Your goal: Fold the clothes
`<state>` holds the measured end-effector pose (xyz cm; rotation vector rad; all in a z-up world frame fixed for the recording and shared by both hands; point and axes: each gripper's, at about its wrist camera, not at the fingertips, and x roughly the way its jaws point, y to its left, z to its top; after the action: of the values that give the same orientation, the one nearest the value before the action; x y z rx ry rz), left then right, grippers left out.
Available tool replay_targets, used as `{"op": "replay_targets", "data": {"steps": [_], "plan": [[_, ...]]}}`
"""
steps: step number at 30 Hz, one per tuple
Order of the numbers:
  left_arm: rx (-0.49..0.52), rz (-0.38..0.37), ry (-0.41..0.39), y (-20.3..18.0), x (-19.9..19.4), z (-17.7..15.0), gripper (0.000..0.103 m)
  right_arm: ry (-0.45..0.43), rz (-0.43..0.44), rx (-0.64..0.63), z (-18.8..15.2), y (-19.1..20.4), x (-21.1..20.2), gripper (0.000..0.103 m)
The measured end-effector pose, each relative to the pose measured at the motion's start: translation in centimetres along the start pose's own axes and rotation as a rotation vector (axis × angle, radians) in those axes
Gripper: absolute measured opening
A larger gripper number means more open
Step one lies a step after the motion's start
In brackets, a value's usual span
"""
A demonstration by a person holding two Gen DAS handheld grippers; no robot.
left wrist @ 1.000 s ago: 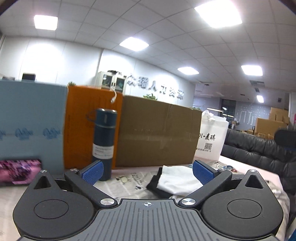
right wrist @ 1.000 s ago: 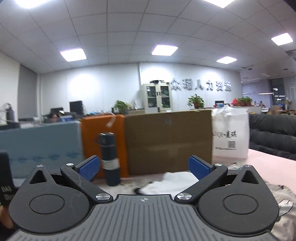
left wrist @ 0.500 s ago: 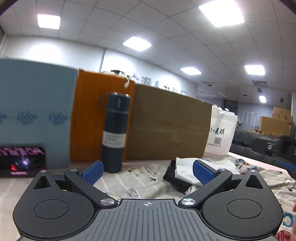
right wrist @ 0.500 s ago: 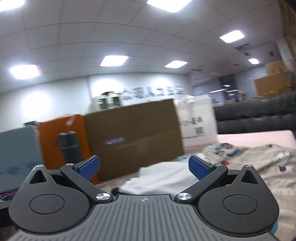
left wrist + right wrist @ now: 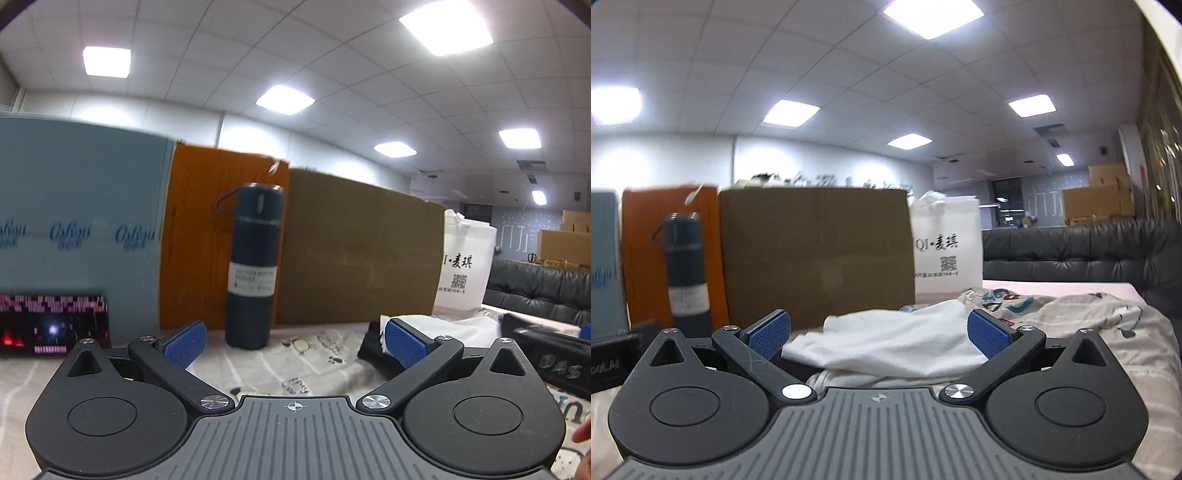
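The tall cylindrical metal flask is dark teal blue with a white label band around its lower half. Directly behind the flask stands a flat bright-orange board, and left of the flask a pale grey-blue panel printed with repeated darker blue script. Right of the flask is a plain brown cardboard box, then a white paper bag with black characters and a black QR square. Under the flask lies a cream cloth printed with small cartoon figures. Right of the flask, a crumpled white garment rests over black fabric. Both grippers are black with blue textured pads.
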<state>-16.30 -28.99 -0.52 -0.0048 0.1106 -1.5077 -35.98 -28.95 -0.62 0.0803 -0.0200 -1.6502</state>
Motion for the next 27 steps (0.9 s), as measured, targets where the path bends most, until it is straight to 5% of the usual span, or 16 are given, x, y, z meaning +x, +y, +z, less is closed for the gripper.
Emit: {"op": "replay_targets", "data": {"steps": [7, 27], "plan": [[0.073, -0.003, -0.063, -1.1, -1.1, 0.0, 0.103, -0.005, -0.002, 0.017, 0.0, -0.3, -0.3, 0.103], [0.115, 0.004, -0.074, -1.5, -1.5, -0.1, 0.103, 0.019, 0.003, 0.056, -0.1, -0.9, 0.0, 0.103]]}}
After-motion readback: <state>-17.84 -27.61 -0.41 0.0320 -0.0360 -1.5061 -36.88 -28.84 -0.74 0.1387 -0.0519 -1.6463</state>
